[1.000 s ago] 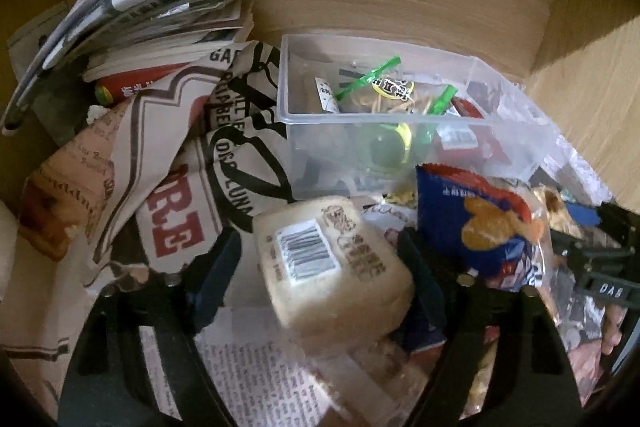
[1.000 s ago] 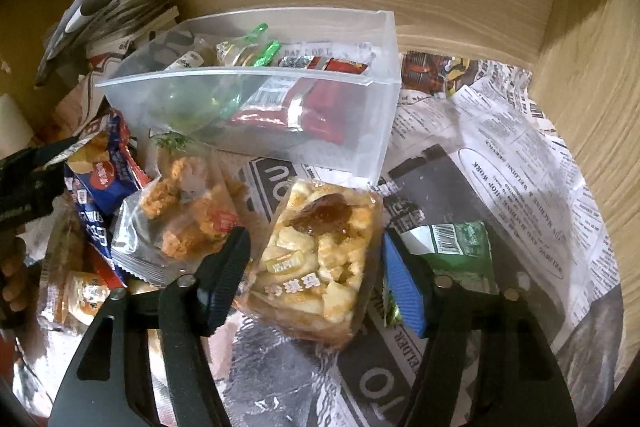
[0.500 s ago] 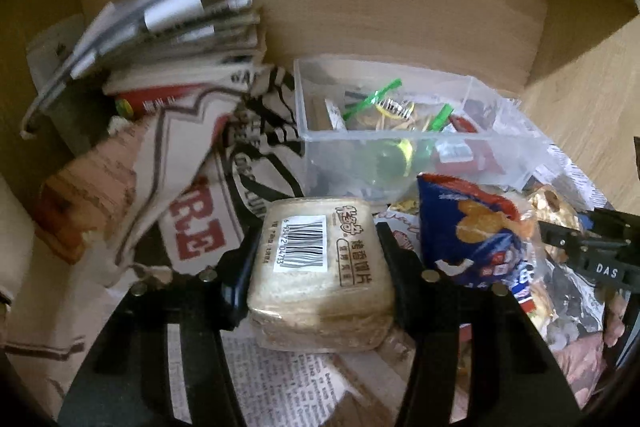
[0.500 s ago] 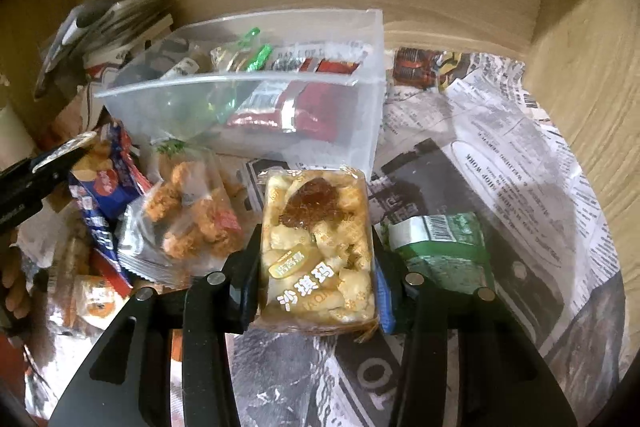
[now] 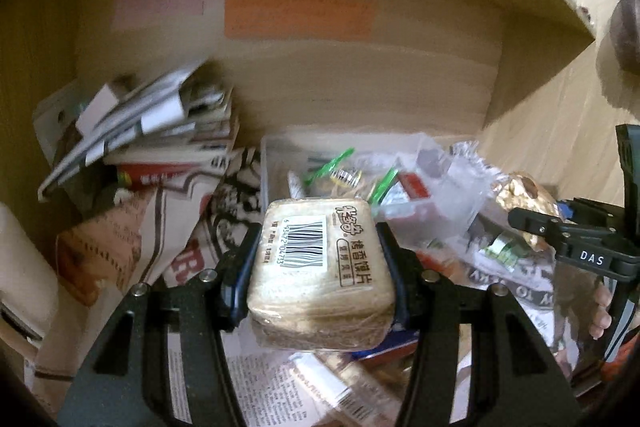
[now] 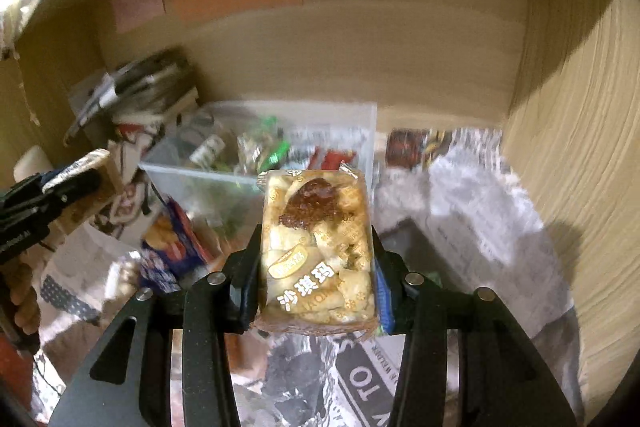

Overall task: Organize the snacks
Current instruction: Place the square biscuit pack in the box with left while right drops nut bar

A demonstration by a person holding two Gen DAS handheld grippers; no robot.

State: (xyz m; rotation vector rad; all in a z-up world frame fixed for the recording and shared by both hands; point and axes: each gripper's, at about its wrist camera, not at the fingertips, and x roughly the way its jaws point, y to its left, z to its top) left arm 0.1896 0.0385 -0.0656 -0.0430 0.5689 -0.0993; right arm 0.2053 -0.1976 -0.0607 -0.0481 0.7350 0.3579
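1. Both packets have risen since a second ago: the left gripper (image 5: 320, 259) now clamps the bread packet (image 5: 320, 267) at frame centre, and the right gripper (image 6: 316, 259) clamps the puffed-rice bar (image 6: 316, 247), both above the newspaper (image 6: 460, 195).
2. The clear box (image 6: 360, 115) of snacks sits behind, a paper stack (image 5: 160, 131) at upper left.
3. Motion blur smears the box's contents.

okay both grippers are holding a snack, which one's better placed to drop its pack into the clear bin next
Probably the right. The sachima pack in the right gripper sits directly before the clear bin, overlapping its near rim. The left gripper holds its bread pack toward the bin's left corner.
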